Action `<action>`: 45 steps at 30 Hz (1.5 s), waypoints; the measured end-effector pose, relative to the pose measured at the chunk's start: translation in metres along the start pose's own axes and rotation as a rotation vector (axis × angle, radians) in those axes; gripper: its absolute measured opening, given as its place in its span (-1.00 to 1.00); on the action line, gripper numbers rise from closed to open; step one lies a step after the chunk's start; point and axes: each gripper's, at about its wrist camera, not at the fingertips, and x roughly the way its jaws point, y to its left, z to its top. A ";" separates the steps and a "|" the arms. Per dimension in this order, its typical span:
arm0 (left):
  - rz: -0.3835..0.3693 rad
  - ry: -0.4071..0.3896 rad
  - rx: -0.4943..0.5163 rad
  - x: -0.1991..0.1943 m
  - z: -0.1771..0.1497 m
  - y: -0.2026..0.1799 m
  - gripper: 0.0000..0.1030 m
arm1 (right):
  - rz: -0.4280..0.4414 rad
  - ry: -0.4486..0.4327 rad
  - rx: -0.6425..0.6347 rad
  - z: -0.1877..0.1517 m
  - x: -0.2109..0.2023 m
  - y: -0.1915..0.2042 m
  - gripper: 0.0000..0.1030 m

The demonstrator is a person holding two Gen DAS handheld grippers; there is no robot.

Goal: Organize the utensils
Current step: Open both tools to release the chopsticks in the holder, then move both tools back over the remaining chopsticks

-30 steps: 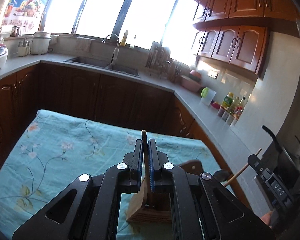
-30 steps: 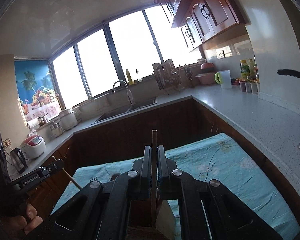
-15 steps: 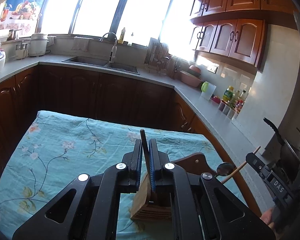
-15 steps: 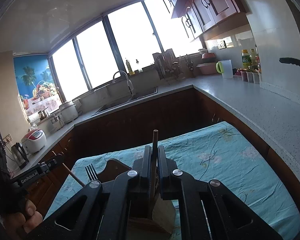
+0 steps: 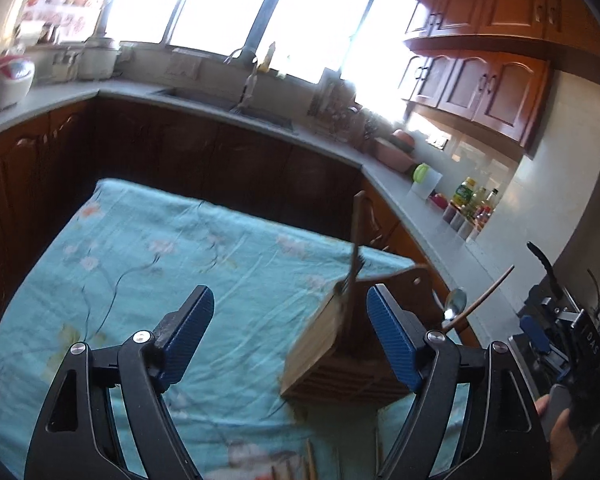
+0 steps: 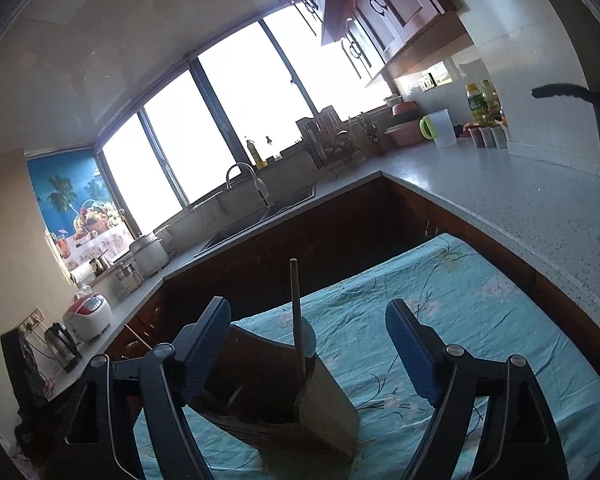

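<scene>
Utensil holder (image 6: 300, 412) between right hand-held gripper (image 6: 308, 344) fingers

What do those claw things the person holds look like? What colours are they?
Both claws are alike. The left claw has shiny black plastic arms with triangle-shaped holes and round silver bolts. Its two fingers wear flat, ribbed blue pads. The right claw looks the same: black frame, silver bolts, blue ribbed pads. In the left view its black body shows white letters, "DAS".

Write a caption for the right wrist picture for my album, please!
The right claw is opening above a wooden utensil holder with a wooden stick standing in it, on a turquoise flowered tablecloth.
</scene>
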 end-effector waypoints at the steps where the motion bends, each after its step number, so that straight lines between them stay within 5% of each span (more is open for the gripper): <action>1: 0.012 0.006 -0.009 -0.003 -0.003 0.005 0.57 | -0.001 0.016 0.018 -0.001 0.000 -0.003 0.60; 8: 0.051 -0.042 -0.113 -0.042 -0.026 0.033 0.57 | 0.025 0.034 -0.039 -0.019 -0.021 -0.002 0.60; 17: 0.054 -0.036 0.026 -0.098 -0.074 0.024 0.62 | 0.026 -0.021 -0.025 -0.058 -0.103 -0.005 0.66; 26: 0.047 0.004 0.105 -0.133 -0.124 0.009 0.63 | -0.054 -0.045 -0.144 -0.096 -0.166 0.000 0.73; 33: 0.088 -0.051 0.166 -0.159 -0.144 0.003 0.66 | -0.071 -0.008 -0.218 -0.122 -0.172 0.017 0.75; 45: 0.127 -0.016 0.213 -0.151 -0.159 0.007 0.67 | -0.078 0.079 -0.288 -0.146 -0.157 0.032 0.75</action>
